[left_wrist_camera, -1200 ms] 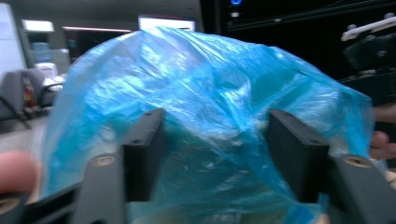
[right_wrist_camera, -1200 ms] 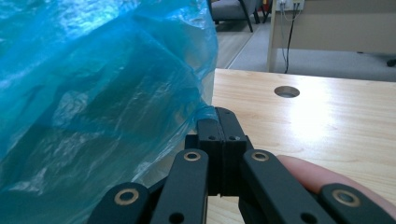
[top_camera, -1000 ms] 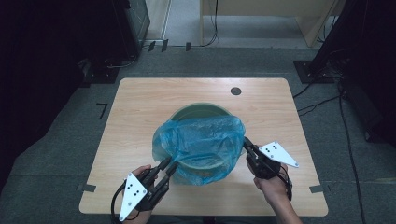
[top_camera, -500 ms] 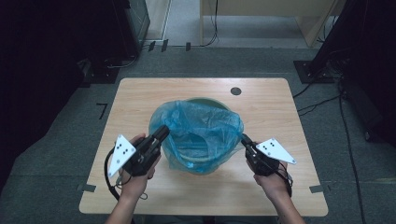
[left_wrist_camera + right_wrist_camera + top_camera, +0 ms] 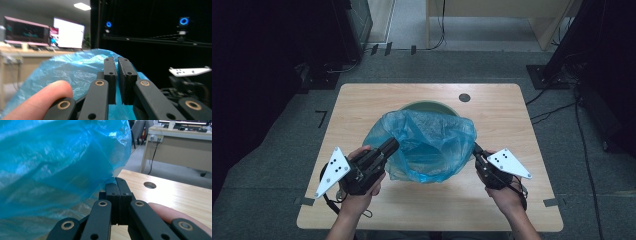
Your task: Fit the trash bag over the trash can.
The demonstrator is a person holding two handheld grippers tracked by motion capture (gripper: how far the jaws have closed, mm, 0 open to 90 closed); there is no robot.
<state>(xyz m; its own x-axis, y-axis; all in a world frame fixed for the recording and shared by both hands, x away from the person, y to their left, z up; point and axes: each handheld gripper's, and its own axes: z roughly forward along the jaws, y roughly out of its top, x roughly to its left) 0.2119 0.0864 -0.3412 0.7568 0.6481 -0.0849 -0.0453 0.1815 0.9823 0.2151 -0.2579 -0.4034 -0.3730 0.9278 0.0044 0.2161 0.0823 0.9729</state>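
In the lower part of the high view my two forearms come up from the bottom edge; my left gripper (image 5: 391,146) sits lower left of centre, its grey plate turned outward, and its jaws have just been closing, now drawn nearly together on the left edge of the blue plastic bag (image 5: 424,145); in the left gripper view the two black pads stand close with a narrow slit between them, blue film rising behind and around them, and whether film lies inside the slit I cannot tell; my fingertip (image 5: 42,100) shows at lower left of that frame; my right gripper (image 5: 476,150) sits lower right of centre, jaws fully together and pinching the bag's right edge; in the right gripper view the film runs down to the pad tips; the bag hangs open-mouthed between both tools, at centre frame; behind it, upper centre, a green bin rim (image 5: 428,105) shows just above the film; the wooden table (image 5: 362,105) carries a round hole (image 5: 464,97) at upper right.
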